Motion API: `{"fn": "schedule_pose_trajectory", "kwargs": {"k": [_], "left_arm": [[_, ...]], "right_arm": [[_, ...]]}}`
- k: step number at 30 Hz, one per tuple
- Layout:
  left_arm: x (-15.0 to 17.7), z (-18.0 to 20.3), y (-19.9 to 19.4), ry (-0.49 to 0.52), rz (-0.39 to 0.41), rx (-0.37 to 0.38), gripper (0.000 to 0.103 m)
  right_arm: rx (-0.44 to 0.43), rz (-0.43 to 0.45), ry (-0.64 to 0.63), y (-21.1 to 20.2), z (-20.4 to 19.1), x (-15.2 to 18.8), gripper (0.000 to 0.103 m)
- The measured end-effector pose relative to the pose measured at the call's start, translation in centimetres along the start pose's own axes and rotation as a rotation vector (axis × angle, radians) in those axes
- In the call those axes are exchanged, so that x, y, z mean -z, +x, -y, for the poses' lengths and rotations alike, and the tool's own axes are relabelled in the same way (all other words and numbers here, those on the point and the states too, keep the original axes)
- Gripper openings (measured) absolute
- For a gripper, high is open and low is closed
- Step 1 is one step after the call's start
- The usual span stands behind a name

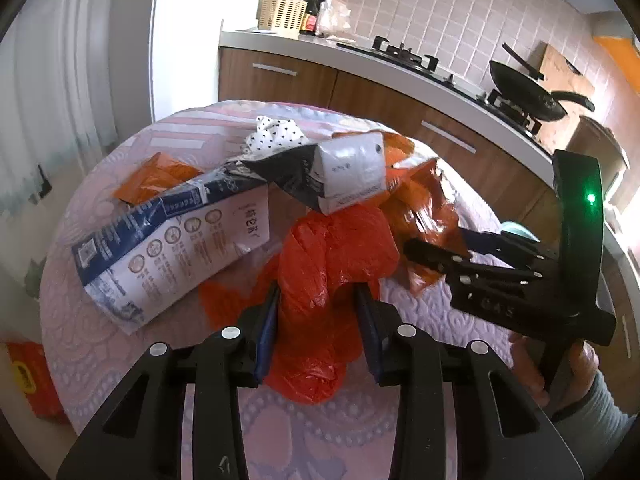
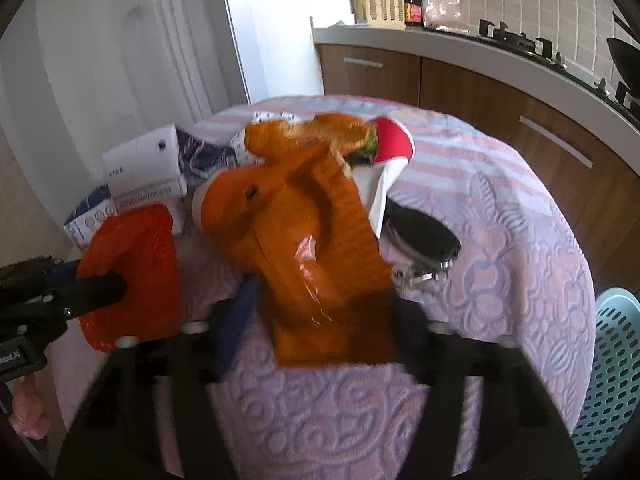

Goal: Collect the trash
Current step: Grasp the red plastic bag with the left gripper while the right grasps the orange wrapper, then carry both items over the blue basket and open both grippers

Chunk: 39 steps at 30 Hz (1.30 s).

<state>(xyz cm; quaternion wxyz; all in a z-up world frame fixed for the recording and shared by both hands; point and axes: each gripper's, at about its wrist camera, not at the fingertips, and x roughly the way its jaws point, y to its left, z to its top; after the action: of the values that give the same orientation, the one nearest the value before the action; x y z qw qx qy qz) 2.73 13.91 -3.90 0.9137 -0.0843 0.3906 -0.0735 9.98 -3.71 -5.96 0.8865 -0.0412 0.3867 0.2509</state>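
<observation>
A pink-tiled wall (image 1: 460,8) was seen behind a white counter (image 1: 360,56) with brown cabinets (image 1: 280,80); daylight was admitted at left.

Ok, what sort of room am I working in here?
A home kitchen, most likely: a gas hob with a black wok on the counter, a tiled wall, and wood cabinet fronts behind the cloth-covered round table.

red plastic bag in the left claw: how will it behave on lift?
The red plastic bag is probably floppy: it lies crumpled in folds between the left claw's pads, so the loose end will likely sag. It probably weighs little, being thin film. Its glossy surface suggests it could slip from a light pinch.
</observation>
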Motion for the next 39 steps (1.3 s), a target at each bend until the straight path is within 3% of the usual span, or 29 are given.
{"fn": "schedule_pose_trajectory", "kwargs": {"k": [2, 5, 14, 23, 30, 39], "left_arm": [[0.3, 0.5, -0.3, 0.002, 0.000, 0.010, 0.032], [0.8, 1.7, -1.1, 0.017, 0.014, 0.025, 0.031], [-0.4, 7.8, -2.8, 0.111, 0.073, 0.110, 0.031], [-4.1, 18.4, -1.0, 0.265, 0.124, 0.211, 0.031], [-5.7, 25.7, 3.8, 0.334, 0.048, 0.312, 0.031], [-3.9, 31.6, 11.2, 0.379, -0.105, 0.365, 0.031]], "right_arm": [[-0.015, 0.003, 0.005, -0.8, 0.2, 0.5, 0.025], [-0.013, 0.035, 0.017, -3.2, 0.6, 1.2, 0.016], [0.087, 0.148, 0.103, -10.3, 5.0, 2.6, 0.013], [0.267, 0.215, 0.218, -15.4, 12.8, 4.1, 0.013], [0.375, 0.182, 0.350, -16.6, 19.3, 7.4, 0.013], [0.470, 0.041, 0.526, -15.2, 26.0, 12.4, 0.013]]}}
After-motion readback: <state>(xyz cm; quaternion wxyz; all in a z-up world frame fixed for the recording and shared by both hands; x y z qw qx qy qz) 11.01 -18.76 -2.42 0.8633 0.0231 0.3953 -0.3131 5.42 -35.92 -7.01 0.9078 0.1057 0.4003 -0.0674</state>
